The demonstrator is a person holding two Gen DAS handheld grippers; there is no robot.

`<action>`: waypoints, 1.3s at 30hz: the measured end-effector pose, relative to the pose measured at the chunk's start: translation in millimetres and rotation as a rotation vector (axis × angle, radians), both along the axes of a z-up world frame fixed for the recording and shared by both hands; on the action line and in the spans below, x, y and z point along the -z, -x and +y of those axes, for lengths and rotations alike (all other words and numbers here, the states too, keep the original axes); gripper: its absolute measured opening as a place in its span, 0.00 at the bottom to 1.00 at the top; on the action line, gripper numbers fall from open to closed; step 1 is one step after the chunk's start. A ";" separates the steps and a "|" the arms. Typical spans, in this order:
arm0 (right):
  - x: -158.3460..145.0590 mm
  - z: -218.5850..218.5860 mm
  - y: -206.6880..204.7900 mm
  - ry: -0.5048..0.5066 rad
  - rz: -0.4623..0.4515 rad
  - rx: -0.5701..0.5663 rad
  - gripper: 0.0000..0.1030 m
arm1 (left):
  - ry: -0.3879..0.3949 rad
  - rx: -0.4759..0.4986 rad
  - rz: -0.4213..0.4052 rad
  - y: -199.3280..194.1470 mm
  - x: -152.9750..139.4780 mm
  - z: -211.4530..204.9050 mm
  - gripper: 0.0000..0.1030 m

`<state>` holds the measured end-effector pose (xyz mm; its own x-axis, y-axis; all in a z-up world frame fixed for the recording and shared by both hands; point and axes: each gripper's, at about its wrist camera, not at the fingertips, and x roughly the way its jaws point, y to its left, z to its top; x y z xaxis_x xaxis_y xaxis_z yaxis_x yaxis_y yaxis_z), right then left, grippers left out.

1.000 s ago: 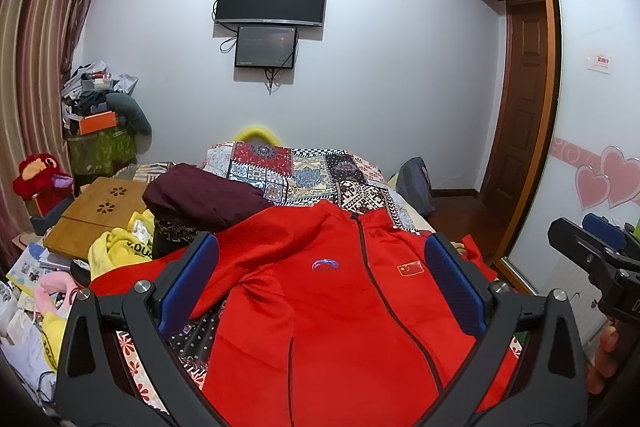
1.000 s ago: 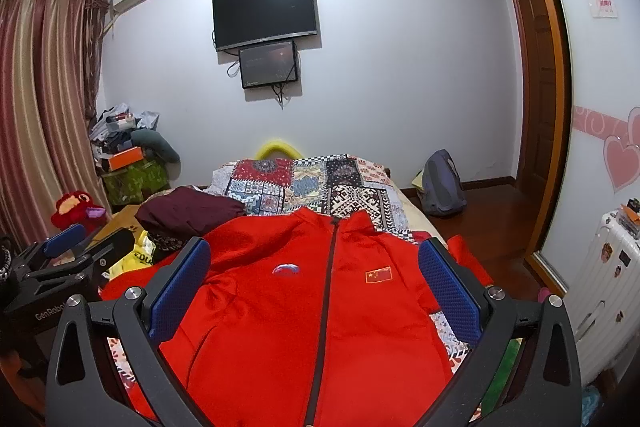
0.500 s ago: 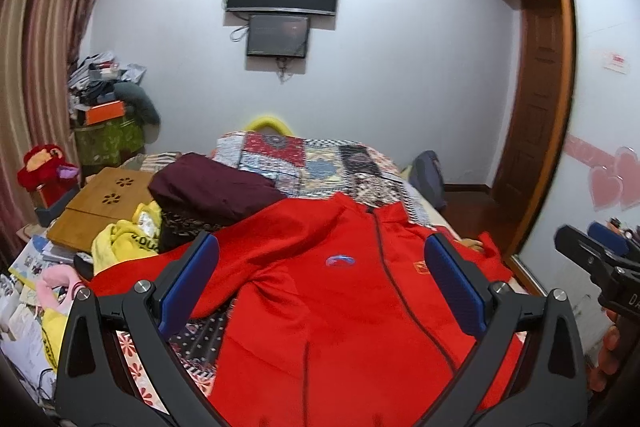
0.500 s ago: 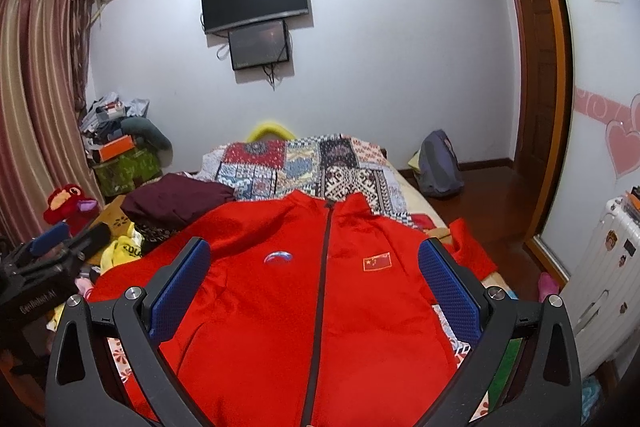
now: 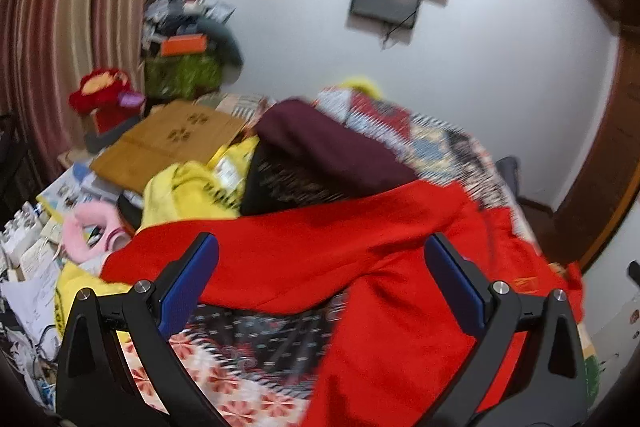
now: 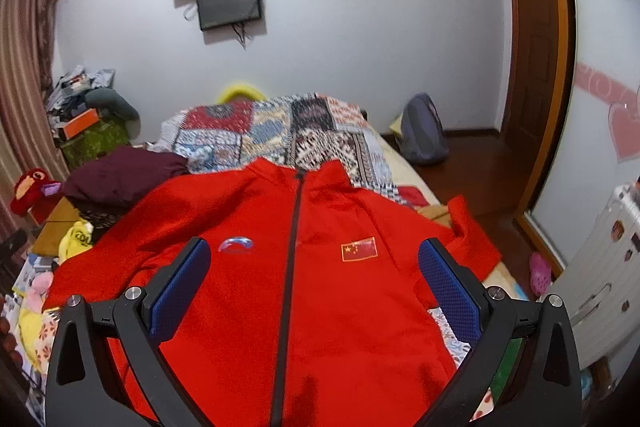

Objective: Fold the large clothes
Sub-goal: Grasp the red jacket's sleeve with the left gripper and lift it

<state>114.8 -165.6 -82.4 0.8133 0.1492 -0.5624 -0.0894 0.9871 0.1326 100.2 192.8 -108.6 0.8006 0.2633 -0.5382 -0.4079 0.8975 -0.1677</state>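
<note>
Red zip-front track jacket with a dark zipper and a small flag patch lies front-up, spread flat on the bed with the patchwork-print cover, collar toward the far wall, both sleeves out to the sides — nothing folded yet. Left sleeve runs out toward the yellow garment and the clutter at the bed's edge; a maroon folded cloth bundle sits just beyond it. Left gripper hovers over that sleeve, blue-padded fingers spread wide, empty. Right gripper hangs over the chest, also spread wide, holding nothing. Step in hand looks like the first sleeve fold. My take: pinch the left sleeve near the cuff, top layer only, lift it clear of the yellow garment so nothing gets dragged along, then lay it across the chest parallel to the hem. The right gripper could pin the shoulder so the body doesn't shift. Left view is blurred; the cuff's exact spot is unclear.
</note>
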 end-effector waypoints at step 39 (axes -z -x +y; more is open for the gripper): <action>62.8 15.0 -71.6 -0.011 0.307 0.030 1.00 | 0.542 -0.318 0.147 -11.3 169.5 232.7 0.10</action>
